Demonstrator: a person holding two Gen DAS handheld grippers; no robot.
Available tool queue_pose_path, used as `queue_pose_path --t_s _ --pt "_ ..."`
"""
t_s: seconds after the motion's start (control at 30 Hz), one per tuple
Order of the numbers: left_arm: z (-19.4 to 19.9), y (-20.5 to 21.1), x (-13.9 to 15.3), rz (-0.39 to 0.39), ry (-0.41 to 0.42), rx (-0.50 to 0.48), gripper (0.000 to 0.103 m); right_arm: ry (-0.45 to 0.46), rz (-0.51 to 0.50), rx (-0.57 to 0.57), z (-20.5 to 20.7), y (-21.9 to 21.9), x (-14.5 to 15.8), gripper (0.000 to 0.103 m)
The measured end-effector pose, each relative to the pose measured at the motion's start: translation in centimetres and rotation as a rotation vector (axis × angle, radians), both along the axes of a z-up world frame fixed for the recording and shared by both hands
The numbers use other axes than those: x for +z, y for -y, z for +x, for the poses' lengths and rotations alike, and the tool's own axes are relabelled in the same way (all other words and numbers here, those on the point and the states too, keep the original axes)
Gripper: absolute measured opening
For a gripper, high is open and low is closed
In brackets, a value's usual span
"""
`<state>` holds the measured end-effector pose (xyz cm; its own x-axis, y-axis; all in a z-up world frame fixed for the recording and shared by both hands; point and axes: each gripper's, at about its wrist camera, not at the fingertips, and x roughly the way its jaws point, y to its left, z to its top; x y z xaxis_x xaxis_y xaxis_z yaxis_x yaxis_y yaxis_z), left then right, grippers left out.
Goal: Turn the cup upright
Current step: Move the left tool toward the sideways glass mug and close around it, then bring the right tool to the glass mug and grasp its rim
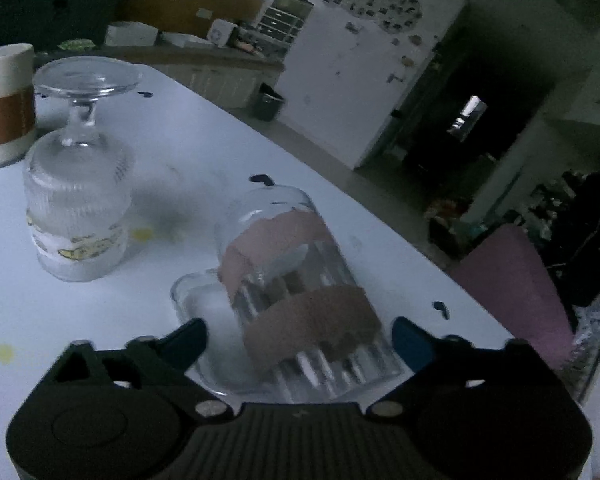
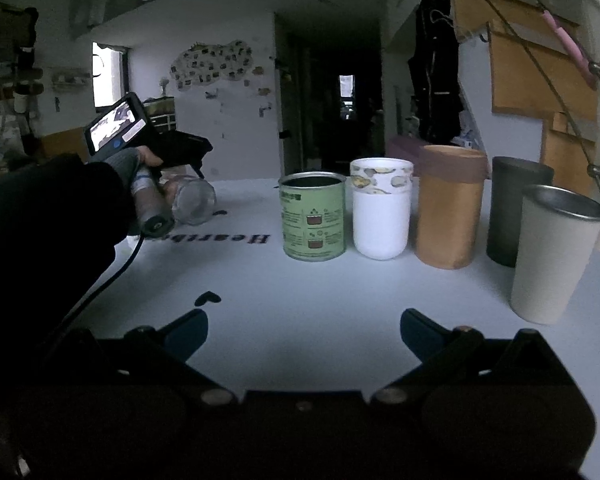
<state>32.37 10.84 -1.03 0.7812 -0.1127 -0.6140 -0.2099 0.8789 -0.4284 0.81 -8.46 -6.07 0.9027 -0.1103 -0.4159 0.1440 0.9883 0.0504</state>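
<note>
A clear ribbed glass mug [image 1: 300,292] with two brown tape bands and a handle on its left lies tilted on the white table [image 1: 204,136], base pointing away, mouth toward my left gripper [image 1: 300,340]. The left gripper's jaws are open on either side of the mug's mouth end, with visible gaps. In the right wrist view the same mug [image 2: 192,200] shows under the hand holding the left gripper. My right gripper [image 2: 304,336] is open and empty above the table.
An upside-down stemmed glass [image 1: 76,200] and an upside-down paper cup [image 1: 4,108] stand left of the mug. In the right wrist view a green tin [image 2: 314,216], white cup [image 2: 380,208], tan cup [image 2: 448,208], dark tumbler [image 2: 516,208] and cream tumbler [image 2: 556,252] stand upright.
</note>
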Motion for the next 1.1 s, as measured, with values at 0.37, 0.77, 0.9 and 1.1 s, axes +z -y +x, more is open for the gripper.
queue_pose_path --t_s 0.37,0.77,0.9,1.1 --pt "-2.4 -2.0 1.0 -0.054 -0.035 -0.138 0.072 0.019 -0.009 0.033 -0.4 -1.3 0.7 0.103" --pt "-9.7 -5.0 1.2 -0.045 -0.085 -0.386 0.071 0.074 -0.018 0.069 -1.9 -3.1 2.0 0.103" --pt "-12.9 -5.9 1.3 -0.014 -0.086 -0.484 0.071 0.096 -0.013 0.064 -2.5 -3.3 2.7 0.103" --pt "-16.9 -6.8 1.5 0.057 -0.073 -0.66 0.071 0.119 0.021 0.045 -3.1 -2.9 3.6 0.103"
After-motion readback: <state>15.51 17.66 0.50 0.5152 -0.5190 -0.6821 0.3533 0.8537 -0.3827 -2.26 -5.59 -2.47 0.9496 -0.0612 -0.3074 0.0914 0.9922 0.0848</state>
